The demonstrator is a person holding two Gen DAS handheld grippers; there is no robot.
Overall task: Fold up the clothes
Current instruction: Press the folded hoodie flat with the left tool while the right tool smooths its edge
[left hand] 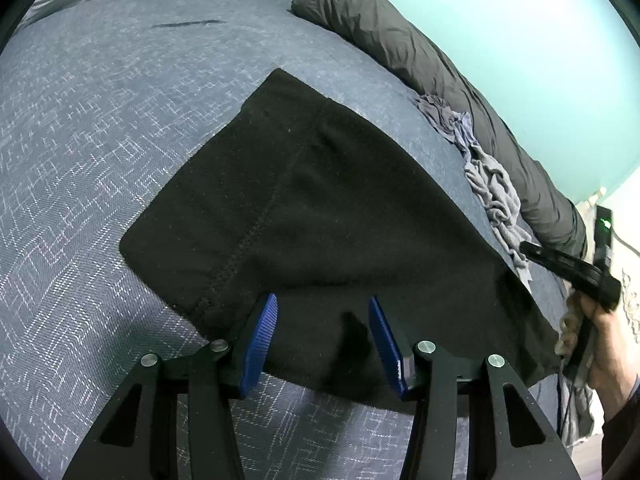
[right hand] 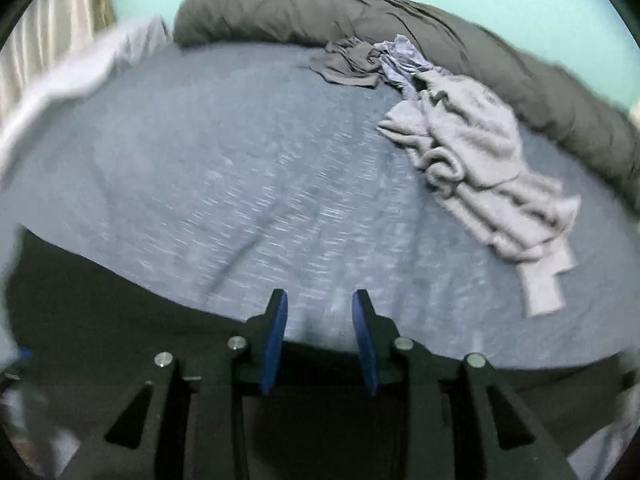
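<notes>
Black garment (left hand: 320, 208): spread flat on the bed, filling the centre and lower right of the left wrist view; in the right wrist view it runs as a dark band along the lower edge (right hand: 120, 300).
Bed cover (left hand: 100, 120): blue-grey with a pale woven pattern, lying under the garment.
Left tool (left hand: 322, 322): blue pads stand moderately apart above the garment's near edge at the bottom centre; nothing is pinched between them.
Right tool (right hand: 319, 316): pads narrowly apart, with bare bed cover showing through the gap; nothing held. The view is motion-blurred. Seen also at the right edge of the left wrist view (left hand: 568, 268), gripped by a hand (left hand: 600, 344).
Pile of grey clothes (right hand: 472, 160): crumpled in the upper right of the right wrist view, well apart from the black garment.
Dark grey duvet (right hand: 400, 12): rolled along the far edge of the bed, touching the pile, against a mint-green wall (left hand: 500, 20).
White fabric (right hand: 60, 80): upper left, blurred.
</notes>
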